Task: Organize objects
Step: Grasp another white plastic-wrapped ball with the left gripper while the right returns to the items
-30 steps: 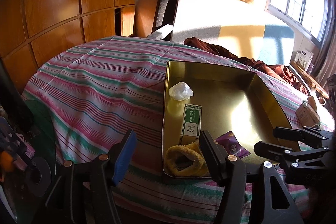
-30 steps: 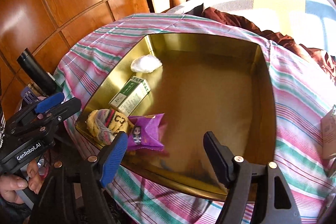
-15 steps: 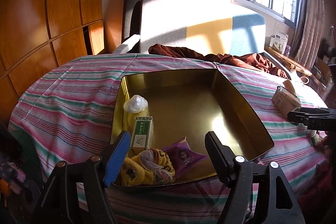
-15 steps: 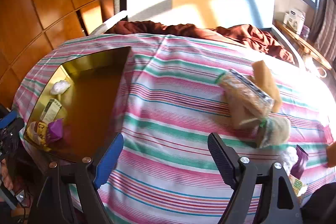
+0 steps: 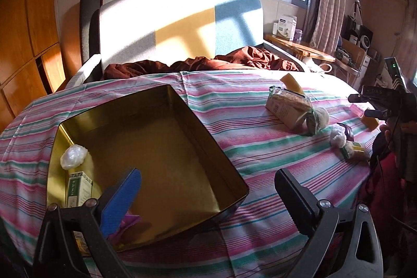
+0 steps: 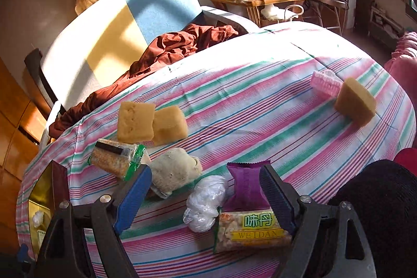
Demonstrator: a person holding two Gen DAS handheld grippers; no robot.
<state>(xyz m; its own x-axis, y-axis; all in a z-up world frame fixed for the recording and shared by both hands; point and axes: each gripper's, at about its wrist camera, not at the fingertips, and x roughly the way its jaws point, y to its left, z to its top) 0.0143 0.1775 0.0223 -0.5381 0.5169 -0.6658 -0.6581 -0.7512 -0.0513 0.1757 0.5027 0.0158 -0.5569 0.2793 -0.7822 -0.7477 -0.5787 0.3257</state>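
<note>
The left gripper (image 5: 208, 196) is spreading its jaws with nothing between them, hanging over the near corner of the gold tin (image 5: 226, 160), where a white plastic wad (image 5: 73, 156), a green box (image 5: 78, 189) and a purple packet (image 5: 127, 222) lie along the left wall. The right gripper (image 6: 206, 193) is also opening and grasps nothing; between its fingers, on the striped cloth (image 6: 260, 100), lie a crumpled plastic ball (image 6: 204, 202), a purple sachet (image 6: 247, 184) and a WEIDAN snack pack (image 6: 252, 232), with a cracker pack (image 6: 117, 158), a rolled beige cloth (image 6: 173, 172) and three sponges (image 6: 135, 125) beyond
</note>
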